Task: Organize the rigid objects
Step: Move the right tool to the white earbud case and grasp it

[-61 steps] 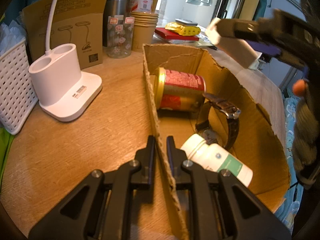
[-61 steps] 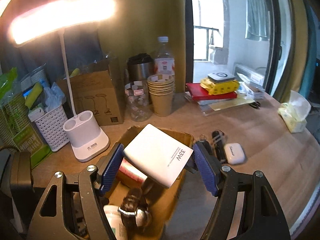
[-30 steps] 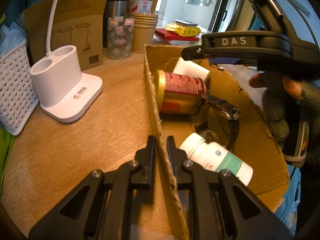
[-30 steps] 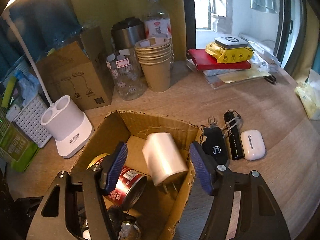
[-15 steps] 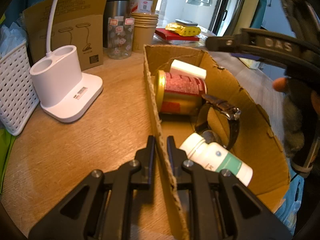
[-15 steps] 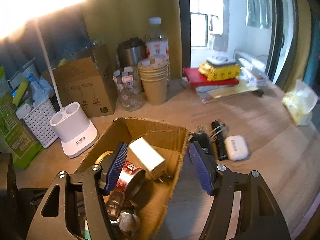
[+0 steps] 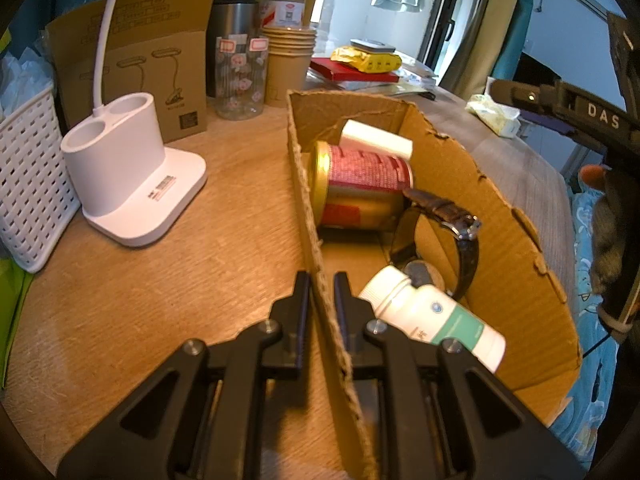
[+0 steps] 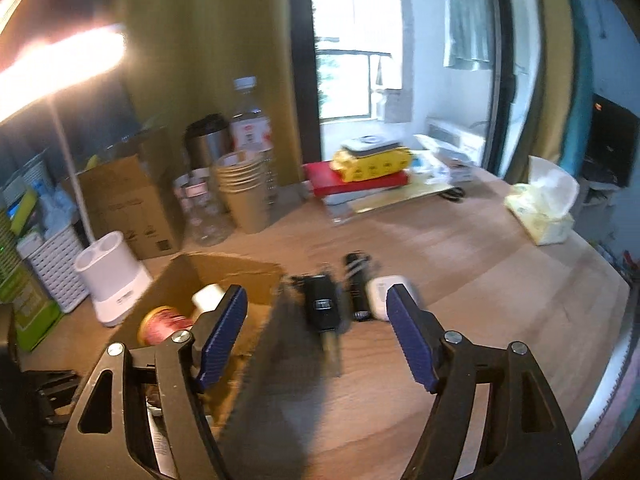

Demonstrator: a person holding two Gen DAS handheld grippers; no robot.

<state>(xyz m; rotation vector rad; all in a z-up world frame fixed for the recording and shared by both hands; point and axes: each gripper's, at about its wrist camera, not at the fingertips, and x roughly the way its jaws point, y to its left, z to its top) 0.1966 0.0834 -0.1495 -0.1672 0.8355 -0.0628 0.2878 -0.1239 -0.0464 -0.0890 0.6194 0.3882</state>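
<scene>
Four things lie inside the cardboard box (image 7: 460, 184), which serves as the landmark here: a white charger block (image 7: 376, 138) leaning in the far corner; a red and gold can (image 7: 360, 190) on its side just in front of the block and touching it; a wristwatch (image 7: 444, 236) with a dark strap standing on edge beside the can; a white bottle with a green label (image 7: 432, 316) lying nearest the camera, its cap touching the watch; the left gripper (image 7: 320, 300) has its jaws pinched narrowly on the box's near left wall, one finger outside and one inside; the right gripper (image 8: 316, 332) hangs above the box's right wall with its blue-padded jaws spread wide and nothing between them; in the right wrist view, blurred, three small items sit on the wooden table (image 8: 480, 280) just outside the box's right wall: a black car key (image 8: 322, 306), a slim black stick-shaped thing (image 8: 357, 286), and a white earbud case (image 8: 384, 292), side by side; to the left of the box stands a white lamp base (image 7: 128, 172), well apart from it; behind the box are a stack of paper cups (image 7: 288, 64) and a patterned glass jar (image 7: 240, 76); a tissue pack (image 8: 544, 208) lies far off to the box's right.
</scene>
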